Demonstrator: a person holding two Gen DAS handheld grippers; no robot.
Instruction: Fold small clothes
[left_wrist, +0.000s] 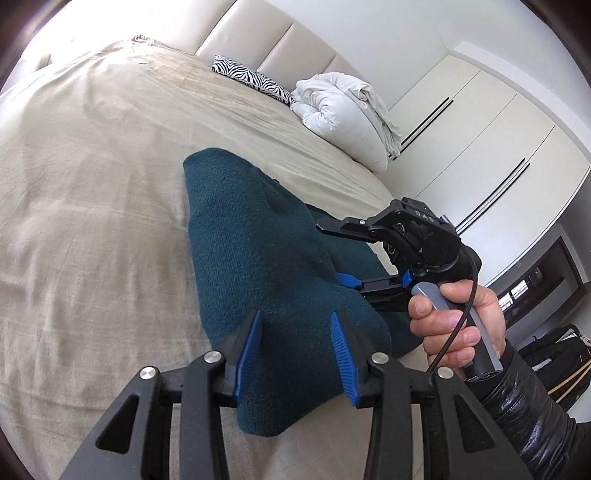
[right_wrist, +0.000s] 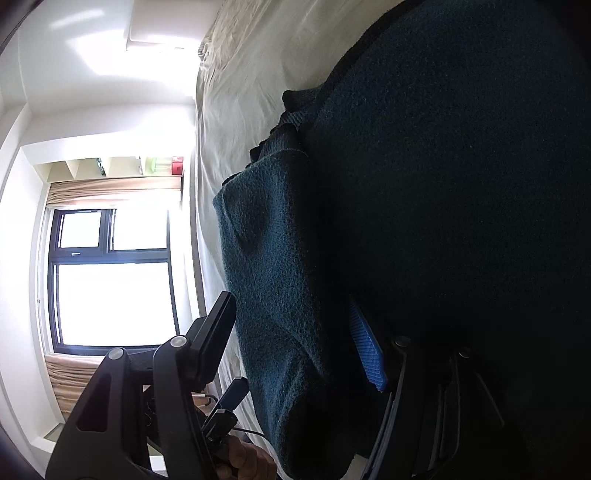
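A dark teal knitted garment (left_wrist: 255, 258) lies on the beige bed sheet (left_wrist: 92, 206), partly lifted into a ridge. My left gripper (left_wrist: 295, 325) is open, its blue pads (left_wrist: 249, 350) on either side of the garment's near end, fabric between them. My right gripper (left_wrist: 332, 254) comes in from the right, held by a hand (left_wrist: 450, 325). Its jaws stand apart with the raised teal fold between them. In the right wrist view the garment (right_wrist: 280, 258) fills most of the frame and drapes between the fingers (right_wrist: 365, 350); the right gripper (right_wrist: 291, 325) is open around it.
A zebra-print pillow (left_wrist: 251, 79) and a bundled white duvet (left_wrist: 343, 114) lie at the head of the bed by the padded headboard (left_wrist: 280, 40). White wardrobe doors (left_wrist: 491, 122) stand to the right. A window (right_wrist: 110, 280) with curtains is beyond the bed.
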